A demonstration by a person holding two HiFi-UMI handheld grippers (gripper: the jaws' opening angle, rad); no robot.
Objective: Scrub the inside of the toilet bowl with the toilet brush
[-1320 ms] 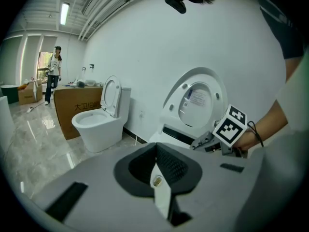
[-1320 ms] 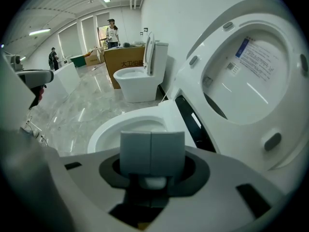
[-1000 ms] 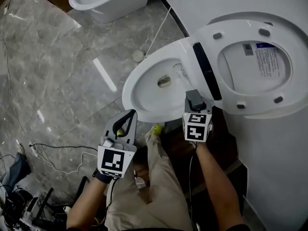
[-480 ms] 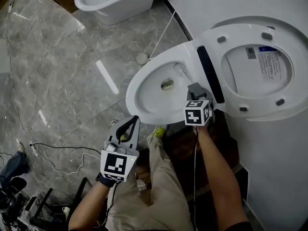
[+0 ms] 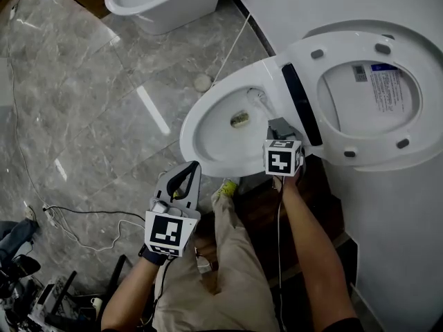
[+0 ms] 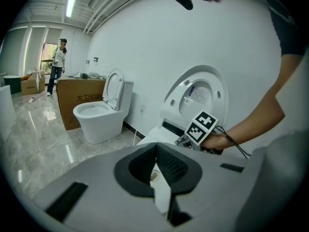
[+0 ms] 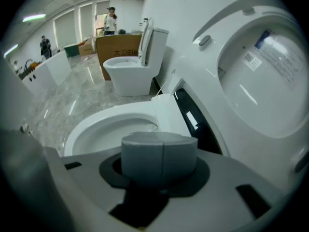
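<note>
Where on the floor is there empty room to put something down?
The marble floor is bare between the near toilet bowl and the second toilet, apart from a small round thing. It is crowded at the lower left, where cables and gear lie, and by the person's legs.

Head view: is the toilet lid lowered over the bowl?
No, the toilet lid stands raised behind the bowl, whose inside is open to view.
</note>
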